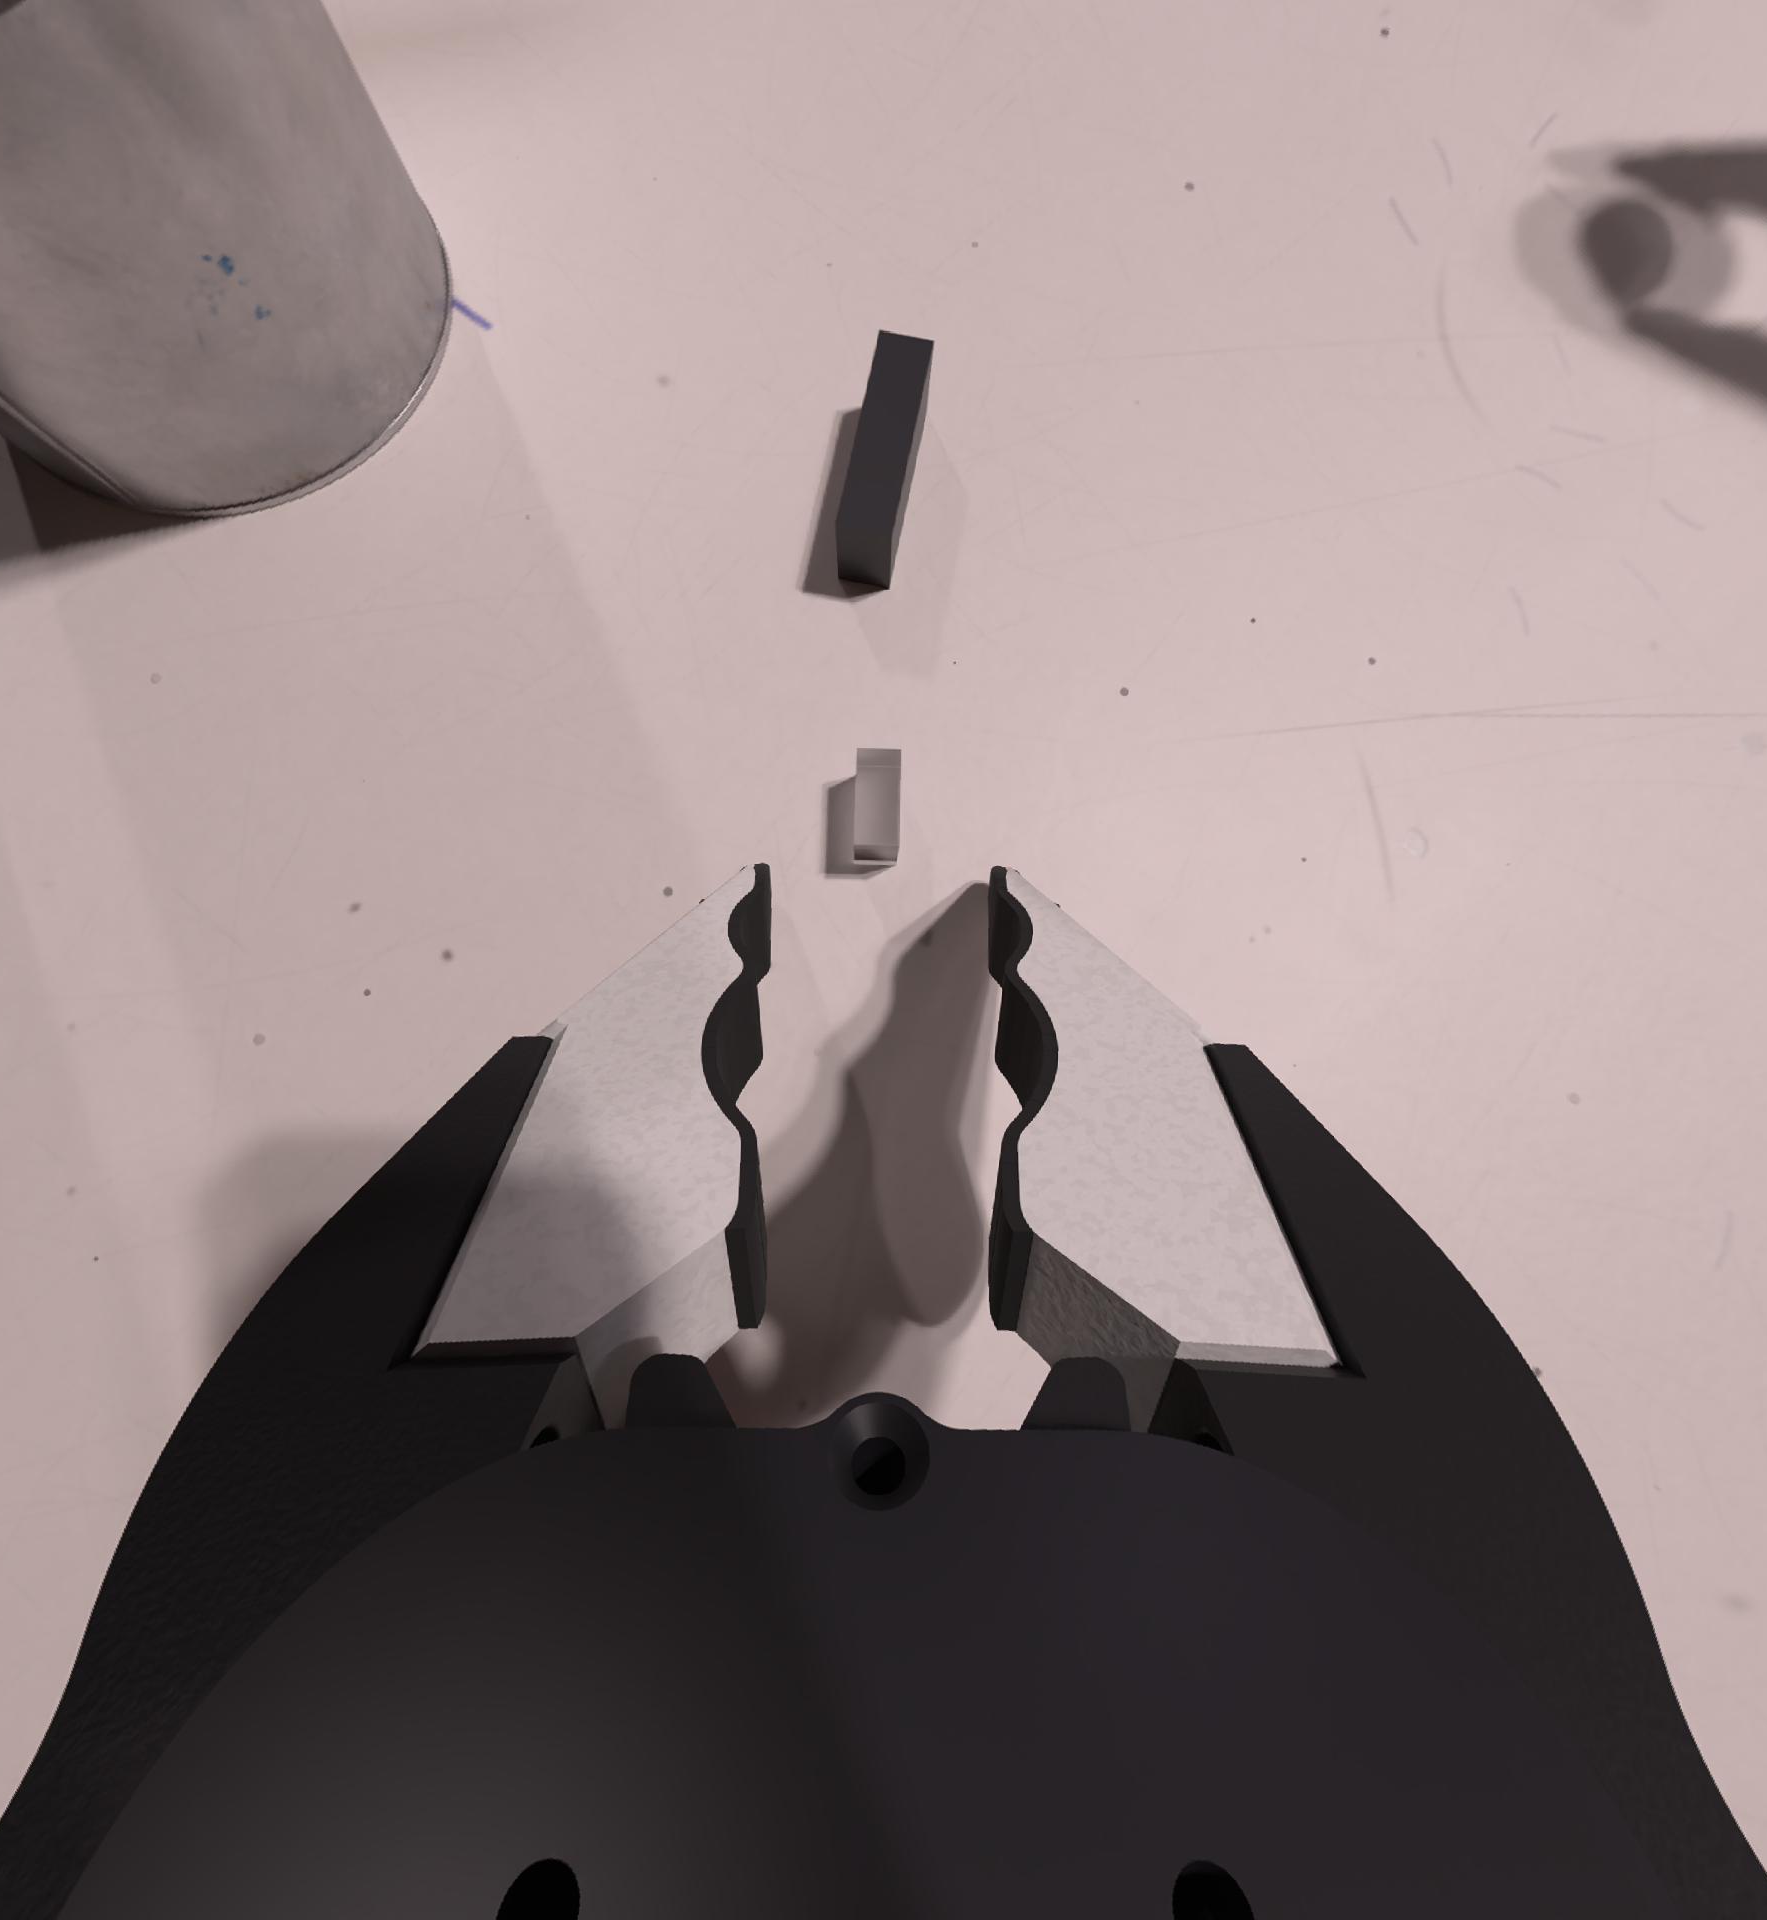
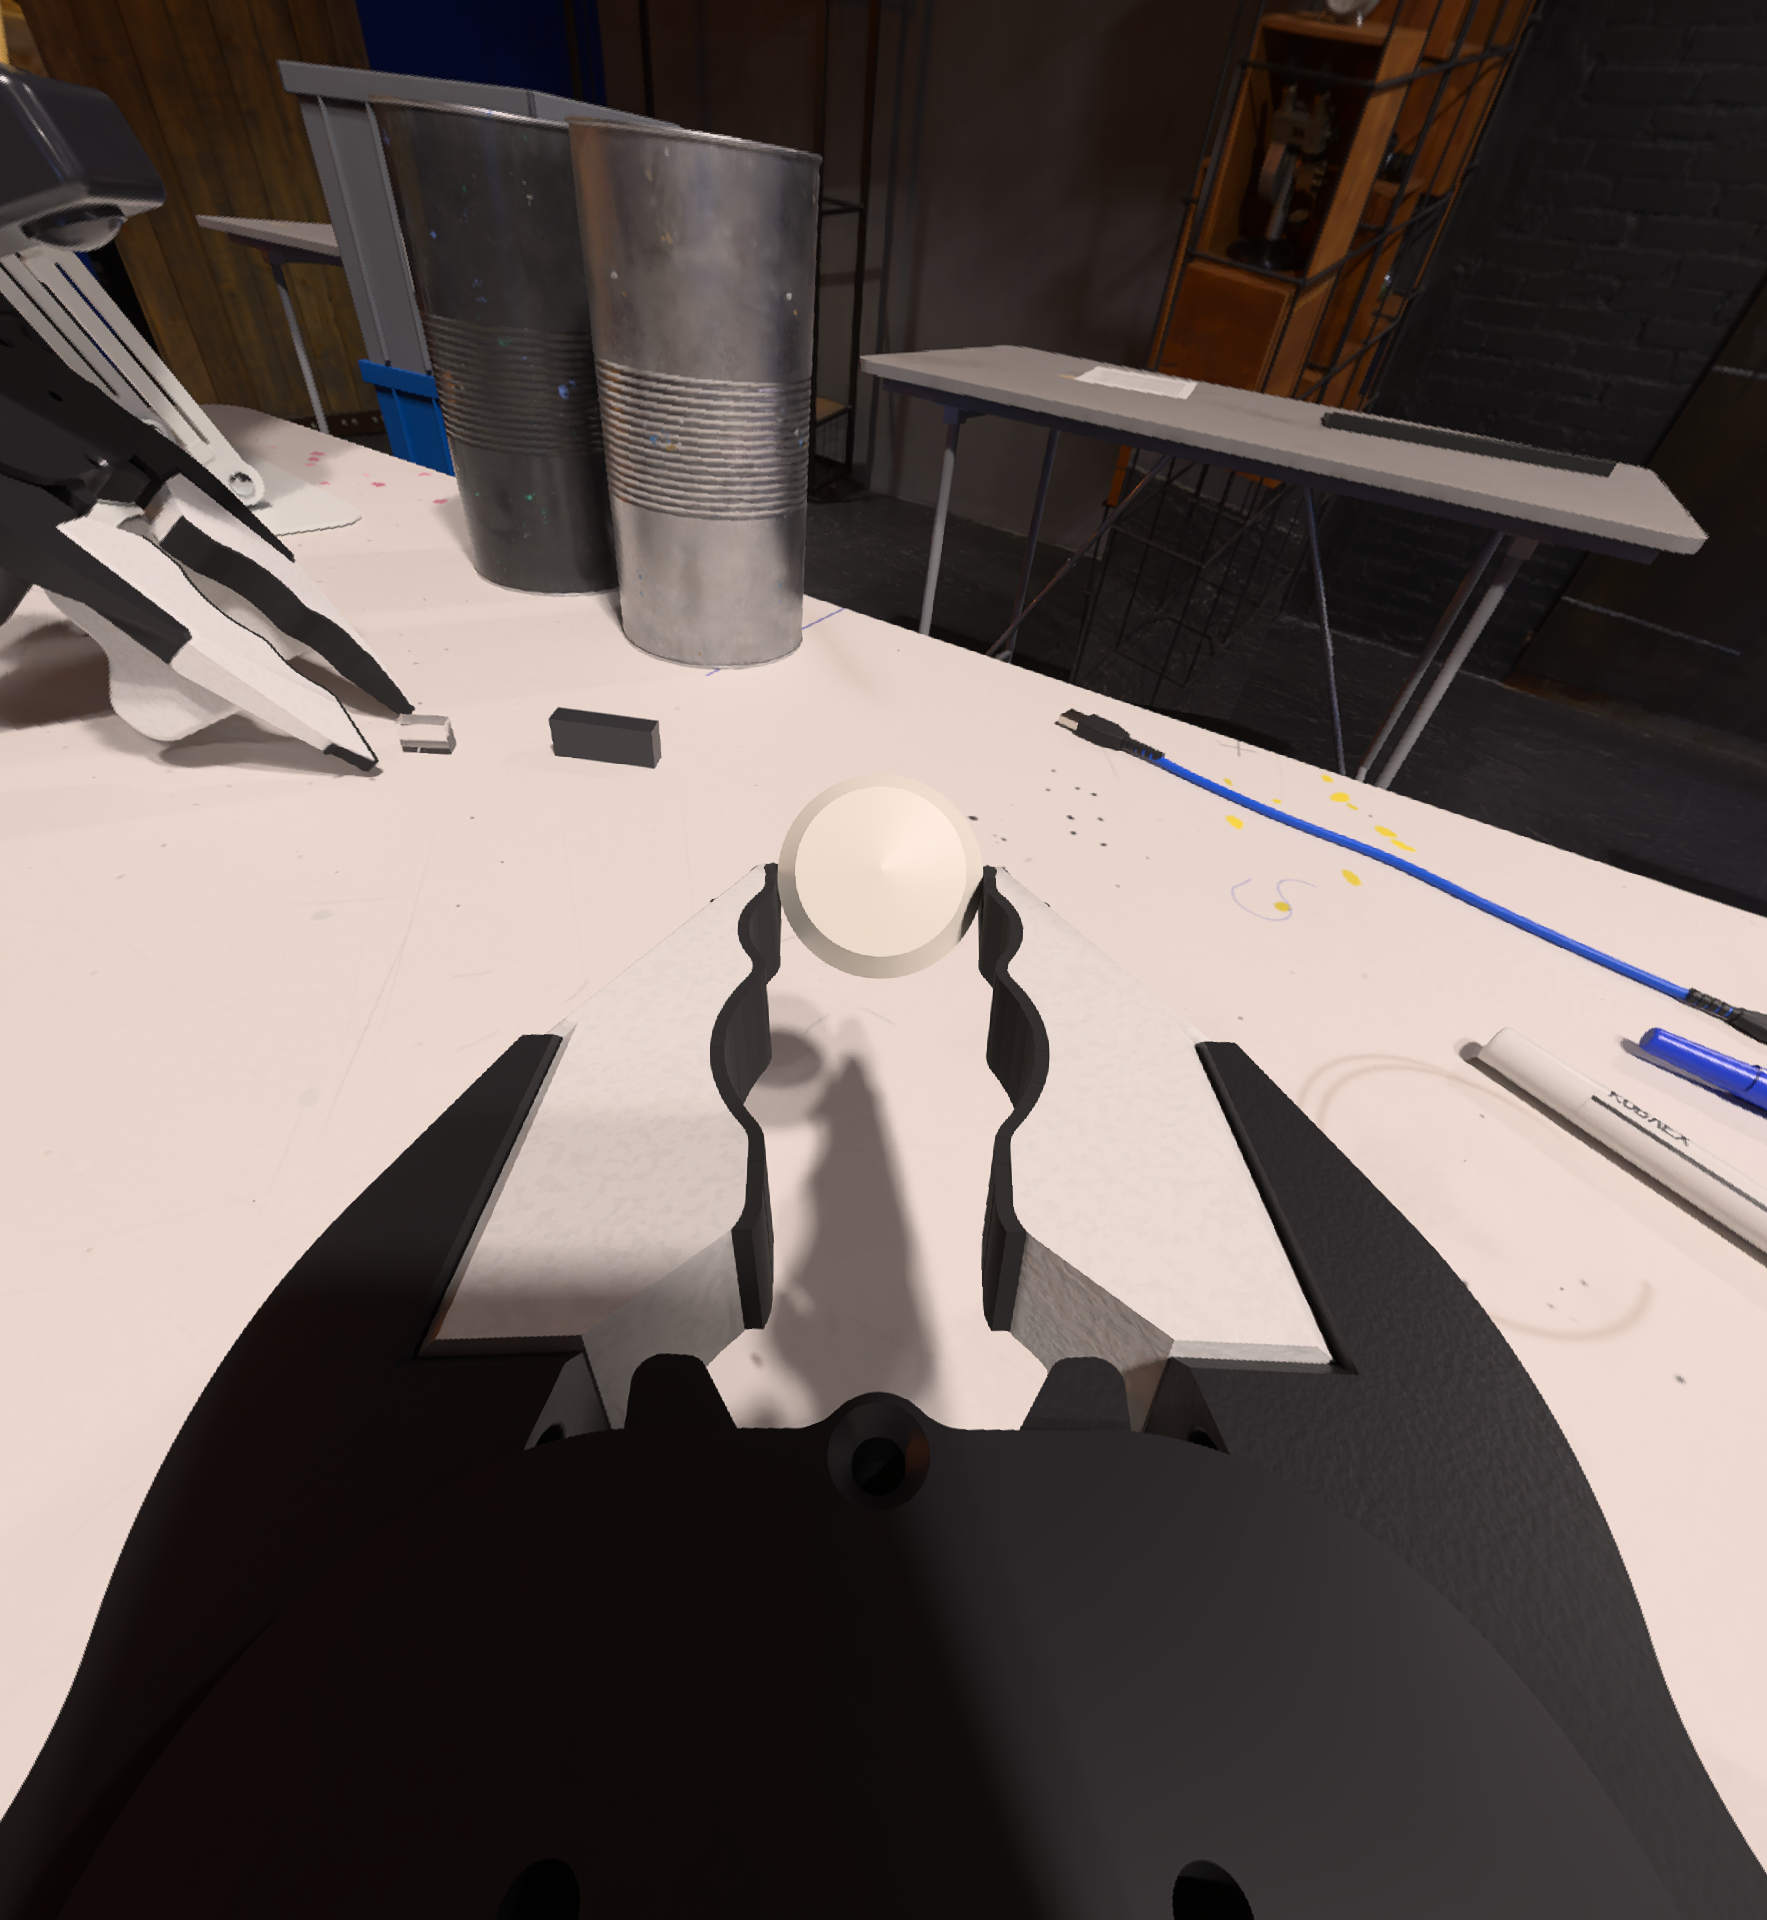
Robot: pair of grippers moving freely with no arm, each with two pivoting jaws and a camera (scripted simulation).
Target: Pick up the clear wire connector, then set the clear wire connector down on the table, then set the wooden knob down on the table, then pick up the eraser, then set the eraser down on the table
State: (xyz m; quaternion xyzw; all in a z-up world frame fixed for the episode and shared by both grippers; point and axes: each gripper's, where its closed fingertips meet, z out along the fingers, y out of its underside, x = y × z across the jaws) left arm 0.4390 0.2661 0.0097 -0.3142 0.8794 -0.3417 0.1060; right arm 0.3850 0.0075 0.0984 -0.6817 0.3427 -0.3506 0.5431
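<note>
The clear wire connector (image 1: pixel 877 808) lies on the pale table just ahead of my left gripper (image 1: pixel 880 883), which is open and empty, fingertips apart and low over the table. The black eraser (image 1: pixel 881 460) lies farther ahead in line with it. In the right wrist view the connector (image 2: pixel 428 732) sits at the left gripper's tips (image 2: pixel 380 736), with the eraser (image 2: pixel 605 736) to its right. My right gripper (image 2: pixel 880 894) is shut on the pale round wooden knob (image 2: pixel 877 878), held at the fingertips above the table.
Two tall metal cans (image 2: pixel 707 457) stand at the table's far side; one shows at upper left in the left wrist view (image 1: pixel 162 260). A blue cable (image 2: pixel 1430 883), a white marker (image 2: pixel 1668 1164) and a blue pen (image 2: pixel 1752 1091) lie on the right. The table edge runs behind them.
</note>
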